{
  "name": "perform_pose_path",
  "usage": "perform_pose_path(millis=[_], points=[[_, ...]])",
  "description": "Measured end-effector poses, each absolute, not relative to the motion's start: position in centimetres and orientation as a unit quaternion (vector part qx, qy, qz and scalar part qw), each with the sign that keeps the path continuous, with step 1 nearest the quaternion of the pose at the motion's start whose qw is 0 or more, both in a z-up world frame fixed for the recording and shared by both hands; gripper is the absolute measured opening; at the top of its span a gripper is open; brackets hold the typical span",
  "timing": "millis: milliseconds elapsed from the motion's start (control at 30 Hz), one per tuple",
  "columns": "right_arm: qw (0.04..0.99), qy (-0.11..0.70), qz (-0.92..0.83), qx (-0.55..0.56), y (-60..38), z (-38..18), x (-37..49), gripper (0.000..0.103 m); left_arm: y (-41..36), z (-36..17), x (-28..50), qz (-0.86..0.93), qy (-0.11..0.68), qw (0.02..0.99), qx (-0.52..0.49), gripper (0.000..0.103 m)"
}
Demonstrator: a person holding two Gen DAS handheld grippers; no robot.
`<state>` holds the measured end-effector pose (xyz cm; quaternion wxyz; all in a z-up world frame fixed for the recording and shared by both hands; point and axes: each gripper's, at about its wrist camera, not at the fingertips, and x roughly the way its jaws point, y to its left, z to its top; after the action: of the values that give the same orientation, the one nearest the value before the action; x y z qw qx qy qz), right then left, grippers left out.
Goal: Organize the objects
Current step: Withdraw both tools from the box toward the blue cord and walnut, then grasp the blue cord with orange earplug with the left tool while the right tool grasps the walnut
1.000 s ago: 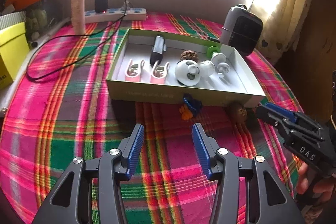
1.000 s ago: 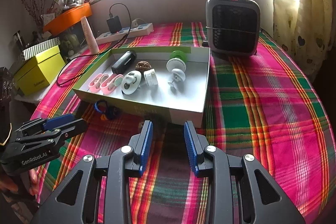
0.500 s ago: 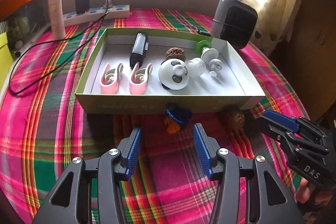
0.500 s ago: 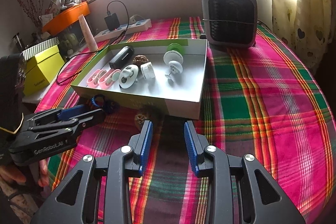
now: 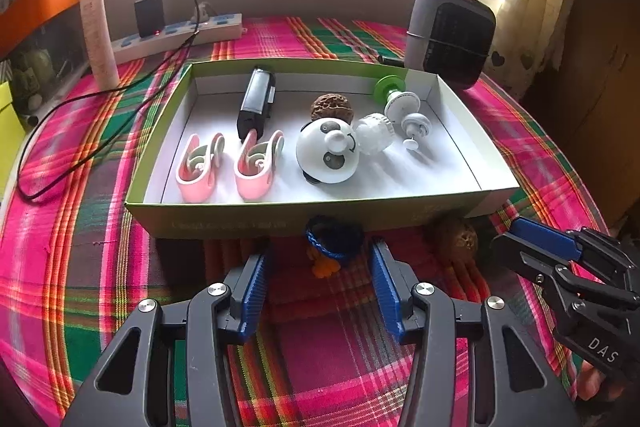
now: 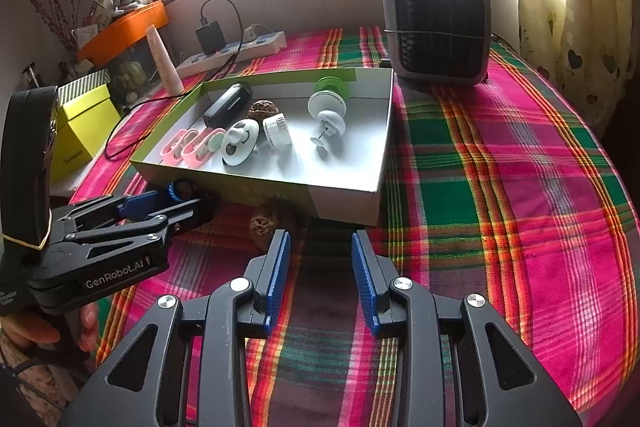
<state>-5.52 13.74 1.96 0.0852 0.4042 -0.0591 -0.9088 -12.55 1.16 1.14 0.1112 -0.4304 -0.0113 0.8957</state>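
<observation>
A shallow green-edged box (image 5: 224, 217) (image 6: 348, 203) on the plaid table holds two pink clips (image 5: 230, 167), a black device (image 5: 256, 105), a walnut (image 5: 332, 109), a panda-faced disc (image 5: 328, 157) and white and green suction parts (image 5: 400, 103). In front of the box lie a blue-and-orange ring toy (image 5: 332, 247) (image 6: 176, 189) and a second walnut (image 5: 456, 239) (image 6: 266, 221). My left gripper (image 5: 322, 267) is open, its tips on either side of the toy. My right gripper (image 6: 320, 251) is open and empty, just right of the second walnut.
A grey heater (image 6: 436, 27) stands behind the box's right end. A power strip with charger and cable (image 5: 176, 35), a cream tube (image 5: 98, 35), a yellow box (image 6: 84, 127) and an orange tray (image 6: 124, 25) sit at the left and back.
Both grippers have moved forward toward the box. The left one now has the blue-and-orange toy between its open tips; the right one has come up beside the loose walnut.
</observation>
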Motion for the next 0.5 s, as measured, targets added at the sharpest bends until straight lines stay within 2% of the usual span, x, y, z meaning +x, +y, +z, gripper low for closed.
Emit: perform_pose_path(millis=[267,500], points=[[0.083,-0.060,-0.907,0.407,13.7,1.8,-5.6,0.033,0.7,1.1,-12.4,0.899,-0.010,0.098,-0.428,0.028],[0.087,-0.055,-0.907,0.408,13.2,1.9,-5.6,0.033,-0.1,1.1,-12.0,0.899,-0.027,0.095,-0.427,0.024]])
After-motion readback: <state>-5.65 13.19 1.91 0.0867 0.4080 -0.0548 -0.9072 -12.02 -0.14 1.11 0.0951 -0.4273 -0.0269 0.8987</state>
